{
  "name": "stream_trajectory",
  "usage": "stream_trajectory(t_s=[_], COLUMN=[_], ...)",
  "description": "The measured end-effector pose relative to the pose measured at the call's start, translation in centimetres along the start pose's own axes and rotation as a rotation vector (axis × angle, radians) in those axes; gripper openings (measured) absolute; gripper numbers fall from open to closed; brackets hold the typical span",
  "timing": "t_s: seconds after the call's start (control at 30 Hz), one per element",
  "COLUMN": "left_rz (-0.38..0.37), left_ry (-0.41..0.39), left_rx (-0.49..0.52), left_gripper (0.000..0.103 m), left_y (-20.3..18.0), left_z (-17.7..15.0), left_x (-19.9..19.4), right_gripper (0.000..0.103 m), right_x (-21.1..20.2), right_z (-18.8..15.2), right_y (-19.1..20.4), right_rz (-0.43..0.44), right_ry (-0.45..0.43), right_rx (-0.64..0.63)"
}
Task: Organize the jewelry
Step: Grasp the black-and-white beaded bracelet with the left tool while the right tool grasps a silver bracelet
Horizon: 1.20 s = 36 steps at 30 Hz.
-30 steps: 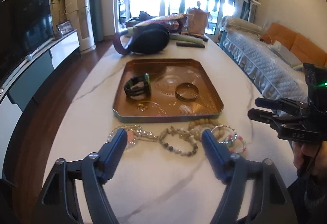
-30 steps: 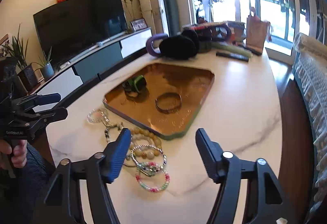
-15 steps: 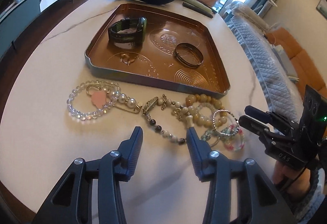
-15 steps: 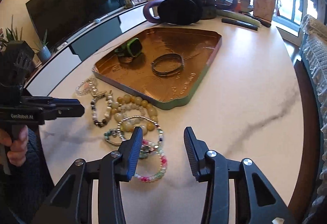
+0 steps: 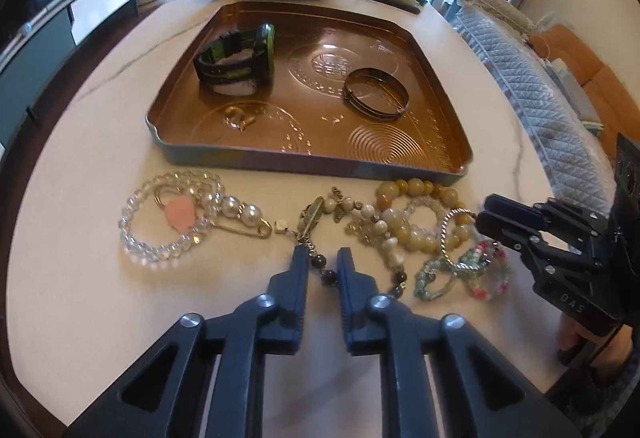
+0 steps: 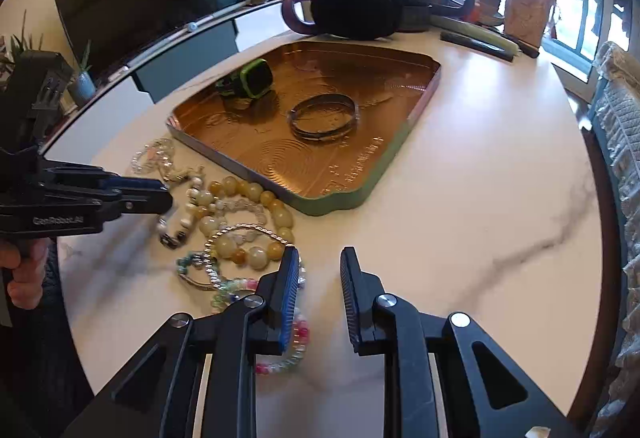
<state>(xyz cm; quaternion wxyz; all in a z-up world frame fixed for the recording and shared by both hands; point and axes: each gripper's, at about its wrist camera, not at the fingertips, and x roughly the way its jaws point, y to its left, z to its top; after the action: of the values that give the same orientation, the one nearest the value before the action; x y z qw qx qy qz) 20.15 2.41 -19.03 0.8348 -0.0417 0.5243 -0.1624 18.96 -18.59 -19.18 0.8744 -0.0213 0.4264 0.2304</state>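
**Grippers Closed In on a Tangle of Bracelets**

Both grippers had dropped toward the white table (image 5: 80,278) since a second earlier, their jaws narrowing from a wide spread. From left to right along the near side of the copper tray (image 5: 304,158): a clear bead bracelet (image 5: 160,234) with a pink charm and a pin lay apart; next a charm bracelet (image 5: 352,214) of mixed beads trailed toward the left gripper (image 5: 323,258), whose jaws had just been closing and stood narrowly parted around the dark beads of that strand, pads not plainly pressing. Further right a yellow bead bracelet (image 5: 416,210), a silver twisted bangle (image 5: 456,238) and a pastel bead bracelet (image 5: 488,274) overlapped in one heap. The right gripper (image 6: 320,262) had also been closing; its jaws stood slightly apart with only bare table between them, the pastel bracelet lying under its left finger.

The likely trouble was the tangle: lifting one strand could drag its neighbours, or round beads could slip from narrow pads. The two grippers worked near each other over the heap and could collide. The tray already held a green watch (image 5: 240,62), a small gold piece (image 5: 238,118) and a dark bangle (image 5: 376,94), with free floor at its front right. Open table stretched to the right; its rounded edge ran close on the near left.
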Motion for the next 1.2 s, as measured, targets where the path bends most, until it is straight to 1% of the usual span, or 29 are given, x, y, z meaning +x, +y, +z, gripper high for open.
stream_trajectory(t_s=[0.03, 0.1, 0.13, 0.17, 0.27, 0.3, 0.37, 0.4, 0.43, 0.5, 0.57, 0.63, 0.67, 0.7, 0.77, 0.8, 0.83, 0.87, 0.9, 0.93, 0.97, 1.03, 1.1, 1.2], left_rz=[-0.015, -0.068, -0.087, -0.09, -0.072, -0.065, -0.02, -0.005, 0.0, -0.014, -0.023, -0.03, -0.021, 0.006, 0.053, 0.062, 0.074, 0.092, 0.102, 0.089, 0.061, 0.049, 0.068, 0.056], left_ry=[0.007, 0.02, 0.023, 0.021, 0.006, 0.004, -0.004, -0.007, -0.007, -0.006, 0.017, 0.019, 0.016, 0.007, -0.011, -0.016, -0.019, -0.019, -0.016, -0.011, -0.004, -0.013, -0.049, -0.067], left_rx=[-0.009, -0.048, -0.063, -0.069, -0.06, -0.051, -0.005, 0.014, 0.024, 0.021, 0.005, -0.023, -0.027, -0.022, -0.01, -0.005, 0.008, 0.037, 0.066, 0.083, 0.079, 0.086, 0.122, 0.145], left_gripper=[0.012, 0.011, 0.01, 0.01, 0.009, 0.009, 0.009, 0.009, 0.009, 0.009, 0.012, 0.024, 0.026, 0.028, 0.03, 0.03, 0.03, 0.03, 0.027, 0.012, 0.009, 0.008, 0.008, 0.008], left_y=[0.2, 0.9, 1.2, 1.3, 1.4, 1.3, 0.7, 0.5, 0.3, 0.3, 0.6, 0.9, 0.9, 1.0, 0.9, 0.8, 0.5, 0.1, -0.3, -0.6, -0.6, -0.7, -1.1, -1.6], left_z=[0.0, -0.2, -0.3, -0.4, -0.6, -0.7, -1.0, -1.0, -1.1, -1.1, -1.1, -1.0, -1.0, -0.9, -0.7, -0.7, -0.6, -0.6, -0.7, -0.7, -0.7, -0.8, -0.8, -0.9], left_x=[0.0, -0.3, -0.4, -0.6, -1.2, -1.3, -1.5, -1.5, -1.5, -1.5, -1.1, -1.0, -1.0, -1.0, -1.0, -0.9, -0.8, -0.6, -0.5, -0.4, -0.4, -0.6, -1.4, -2.0], right_gripper=[0.02, 0.021, 0.021, 0.021, 0.021, 0.022, 0.022, 0.022, 0.022, 0.021, 0.021, 0.021, 0.022, 0.022, 0.022, 0.016, 0.006, 0.004, 0.003, 0.003, 0.003, 0.003, 0.003, 0.003], right_x=[0.0, -0.1, -0.1, 0.1, 0.6, 0.8, 1.1, 1.1, 1.2, 1.2, 1.0, 1.0, 1.1, 1.2, 1.3, 1.4, 1.4, 1.4, 1.4, 1.3, 1.1, 0.6, 0.4, -0.3], right_z=[0.1, 0.4, 0.5, 0.5, 0.8, 0.8, 0.8, 0.8, 0.8, 0.5, 0.3, 0.2, 0.2, 0.1, 0.1, 0.1, 0.1, 0.1, 0.2, 0.2, 0.2, 0.3, 0.3, 0.2], right_y=[0.2, 0.5, 0.8, 1.1, 1.0, 0.8, 0.4, 0.5, 0.6, 0.8, 0.8, 1.0, 1.4, 1.8, 2.7, 2.7, 2.7, 2.7, 2.6, 2.5, 2.3, 1.7, 1.4, 1.5], right_rz=[0.01, 0.055, 0.043, 0.012, -0.012, 0.003, 0.044, 0.047, 0.042, 0.039, 0.029, 0.02, 0.005, -0.015, -0.049, -0.05, -0.036, -0.046, -0.058, -0.065, -0.07, -0.057, -0.043, -0.035], right_ry=[-0.004, -0.017, -0.017, -0.016, -0.011, -0.012, 0.006, 0.009, 0.012, 0.026, 0.027, 0.027, 0.025, 0.022, 0.02, 0.02, 0.021, 0.02, 0.018, 0.016, 0.006, -0.01, -0.015, -0.037], right_rx=[-0.004, -0.01, -0.028, -0.05, -0.059, -0.045, -0.021, -0.023, -0.034, -0.051, -0.056, -0.079, -0.104, -0.138, -0.188, -0.19, -0.186, -0.182, -0.177, -0.171, -0.161, -0.12, -0.096, -0.087])
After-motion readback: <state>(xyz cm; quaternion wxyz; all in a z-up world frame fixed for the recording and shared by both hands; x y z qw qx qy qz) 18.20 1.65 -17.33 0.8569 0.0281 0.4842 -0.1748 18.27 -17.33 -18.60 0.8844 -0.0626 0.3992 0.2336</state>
